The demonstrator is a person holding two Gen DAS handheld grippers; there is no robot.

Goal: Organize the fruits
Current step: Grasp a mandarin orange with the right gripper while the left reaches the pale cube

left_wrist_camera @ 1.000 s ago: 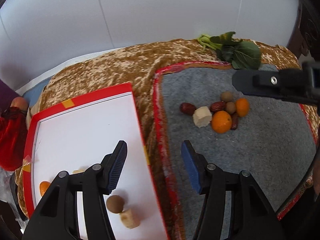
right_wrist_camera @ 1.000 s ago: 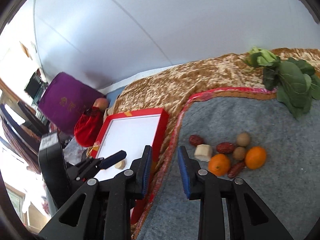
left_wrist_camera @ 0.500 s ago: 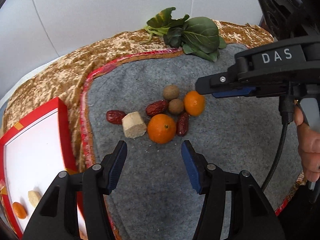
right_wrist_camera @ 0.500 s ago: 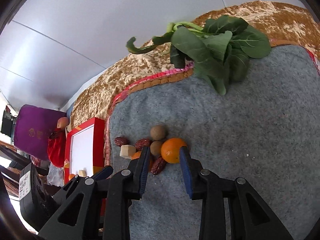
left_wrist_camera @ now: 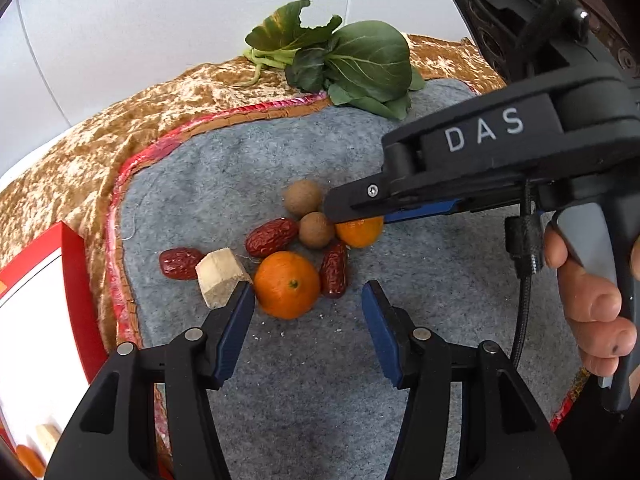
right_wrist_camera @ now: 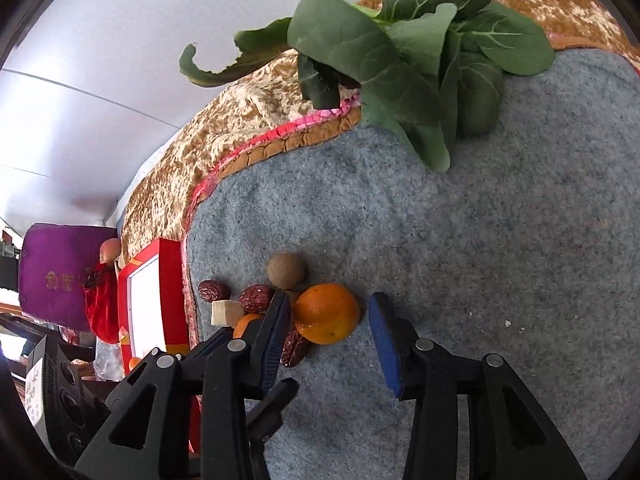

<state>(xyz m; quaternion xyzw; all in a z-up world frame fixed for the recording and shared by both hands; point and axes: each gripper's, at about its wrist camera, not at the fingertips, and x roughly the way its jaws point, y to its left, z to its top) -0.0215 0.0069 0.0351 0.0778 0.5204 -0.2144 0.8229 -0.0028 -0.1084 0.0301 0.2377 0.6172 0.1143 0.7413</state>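
The right gripper has its jaws opening, and a small orange sits between them on the grey felt mat; the pads flank it without pressing yet, the left pad close to its skin and the right pad a little off. Just beyond that left pad lie a brown longan and a red date, with another date tucked under the pad's near side.

The left gripper stands apart and empty, with a second orange just ahead of its jaws, nearer the left pad, and a pale cube touching that pad's tip. A dark date lies just right of this orange.

To do the pick well, I judge the right jaws should centre on the orange before closing, so the left pad does not drag the neighbouring date or longan along; the close should be gentle, since the fruit is round and may roll. The red tray far to the left already holds a few pieces, so it looks like the destination.

White letters "DAS" read clearly on the right gripper's body in the left view; gold characters on the purple box are too small to read
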